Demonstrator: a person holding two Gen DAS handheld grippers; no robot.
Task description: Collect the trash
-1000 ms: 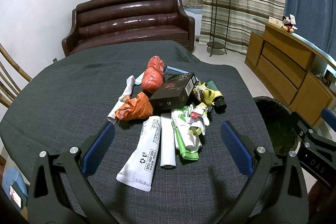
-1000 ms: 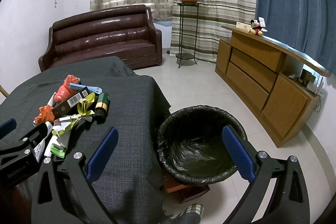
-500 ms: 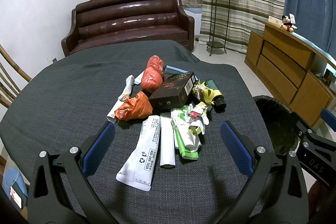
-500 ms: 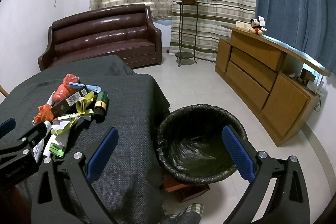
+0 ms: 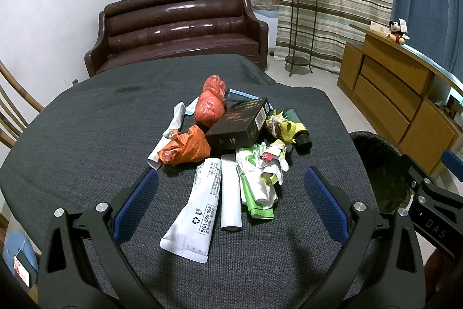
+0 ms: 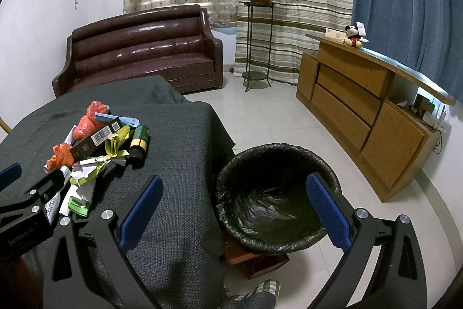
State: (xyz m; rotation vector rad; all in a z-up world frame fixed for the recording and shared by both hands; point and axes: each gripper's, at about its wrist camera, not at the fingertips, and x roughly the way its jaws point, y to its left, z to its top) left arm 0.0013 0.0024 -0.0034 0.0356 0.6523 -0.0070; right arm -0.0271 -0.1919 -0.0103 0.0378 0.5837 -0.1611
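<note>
Left wrist view shows the left tongs (image 5: 231,193) spread wide and empty, hanging just above the near end of the trash pile, whose closest piece is the white tube (image 5: 195,210) lying flat on the desk (image 5: 86,135). Beside the tube lie a white stick pack (image 5: 231,193) and green wrappers (image 5: 256,190), touching one another, so a pinch may drag two pieces or slide off the flat tube. The right tongs (image 6: 234,207), likewise wide and empty, hang beyond the tube over the bin (image 6: 275,193); light wrappers could miss its rim if let go early.
</note>
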